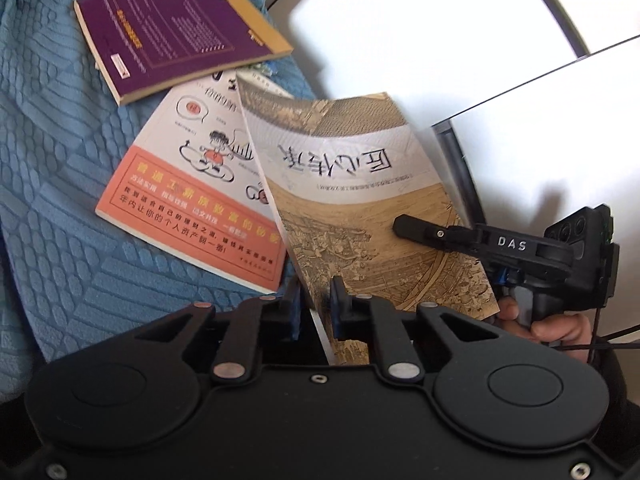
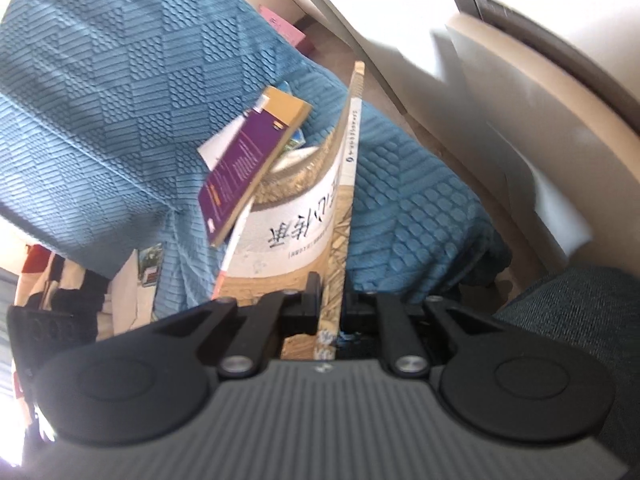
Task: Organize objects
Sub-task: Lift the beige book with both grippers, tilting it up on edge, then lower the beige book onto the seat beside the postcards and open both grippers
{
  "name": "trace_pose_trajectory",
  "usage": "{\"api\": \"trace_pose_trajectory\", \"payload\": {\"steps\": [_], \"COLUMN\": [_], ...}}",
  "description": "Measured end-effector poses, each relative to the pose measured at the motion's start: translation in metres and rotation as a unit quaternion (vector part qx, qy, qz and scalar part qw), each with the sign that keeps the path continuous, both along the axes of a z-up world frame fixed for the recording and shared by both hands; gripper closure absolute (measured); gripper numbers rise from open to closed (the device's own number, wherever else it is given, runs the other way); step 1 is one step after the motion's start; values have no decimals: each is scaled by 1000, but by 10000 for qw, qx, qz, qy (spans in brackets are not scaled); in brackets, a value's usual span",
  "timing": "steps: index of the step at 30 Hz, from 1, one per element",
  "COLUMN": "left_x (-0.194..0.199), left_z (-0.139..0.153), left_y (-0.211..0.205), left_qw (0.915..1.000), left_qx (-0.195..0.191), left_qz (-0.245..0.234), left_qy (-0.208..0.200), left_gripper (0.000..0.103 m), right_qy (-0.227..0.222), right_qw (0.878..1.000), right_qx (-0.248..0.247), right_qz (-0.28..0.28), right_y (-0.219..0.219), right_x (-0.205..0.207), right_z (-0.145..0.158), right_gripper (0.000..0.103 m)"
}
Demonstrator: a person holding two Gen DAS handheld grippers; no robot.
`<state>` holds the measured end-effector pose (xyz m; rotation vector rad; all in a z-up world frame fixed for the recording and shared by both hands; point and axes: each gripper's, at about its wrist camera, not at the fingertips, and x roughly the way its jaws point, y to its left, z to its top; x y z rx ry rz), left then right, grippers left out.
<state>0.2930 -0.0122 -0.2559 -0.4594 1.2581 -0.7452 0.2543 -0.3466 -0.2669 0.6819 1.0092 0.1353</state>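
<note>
A tan book [image 1: 352, 184] with a white title band is held off the blue blanket, tilted. My left gripper [image 1: 316, 304] is shut on its near edge, one finger on each side of the cover. My right gripper [image 1: 404, 228] clamps the book's right edge; only its upper finger shows on the cover there. In the right wrist view the tan book [image 2: 296, 220] stands edge-on between the pads of my right gripper [image 2: 332, 304]. A purple book [image 1: 180, 36] and an orange-and-white book [image 1: 192, 184] lie on the blanket, partly under the tan one. The purple book [image 2: 244, 160] also overlaps it here.
The textured blue blanket [image 1: 60, 160] covers the bed or sofa under the books. White furniture panels [image 1: 440, 40] stand to the right. A person's hand [image 1: 552, 324] grips the right tool's handle. A pink item [image 2: 284, 28] lies beyond the blanket's far edge.
</note>
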Motion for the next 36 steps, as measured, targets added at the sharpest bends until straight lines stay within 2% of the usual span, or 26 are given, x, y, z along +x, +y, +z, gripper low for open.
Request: {"api": "trace_pose_trajectory", "payload": {"steps": [14,25,36], "left_x": [-26,-39,-53], "left_z": [44,99,134], "left_y": [25,88,152], "left_qw": [9973,9897,9797], "left_qx": [-178,-107,68], "left_qz": [499,1068,1624], "left_qy": [-498,-947,-1175], "left_gripper": [90,90,90], "right_qy": [-625,-1031,-1220], "right_qw": [9975,9915,9828], "right_qx": [-151,18,205], "right_qz": [310,798,1374], "right_y": [23,71,135], "right_x": [-7,11,33], "right_z": [40,77,98], "right_gripper": [90,90,90]}}
